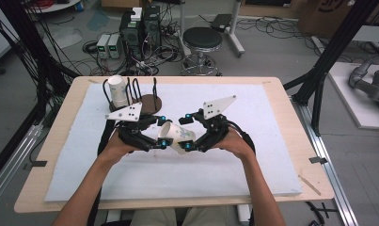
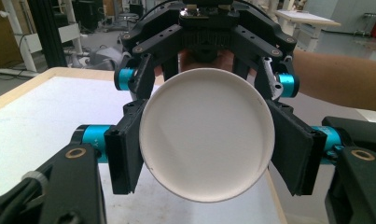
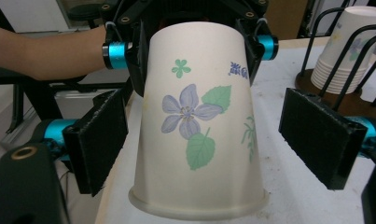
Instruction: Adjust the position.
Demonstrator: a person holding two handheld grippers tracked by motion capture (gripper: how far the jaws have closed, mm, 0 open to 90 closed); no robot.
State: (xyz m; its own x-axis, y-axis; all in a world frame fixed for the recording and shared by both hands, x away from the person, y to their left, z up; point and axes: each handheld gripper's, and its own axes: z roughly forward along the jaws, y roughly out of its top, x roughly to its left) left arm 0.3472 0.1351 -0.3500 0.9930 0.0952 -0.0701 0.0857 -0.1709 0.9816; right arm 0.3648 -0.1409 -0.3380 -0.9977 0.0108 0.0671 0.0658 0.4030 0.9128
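**Flowered cup held between my two grippers**

While the white foam mat [image 1: 234, 169] covers most of the wooden table [image 1: 290, 101], the cup rack [image 1: 130, 96] with its stacked cups stands at upper left. At centre frame, my left gripper [image 1: 160, 133] clamps the flowered paper cup [image 1: 177, 136]; my right gripper [image 1: 187, 132] straddles it, jaws open, pads apart from its sides.

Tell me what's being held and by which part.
The left gripper clamps the paper cup at its narrow base end; the right gripper stands open around its rim end.
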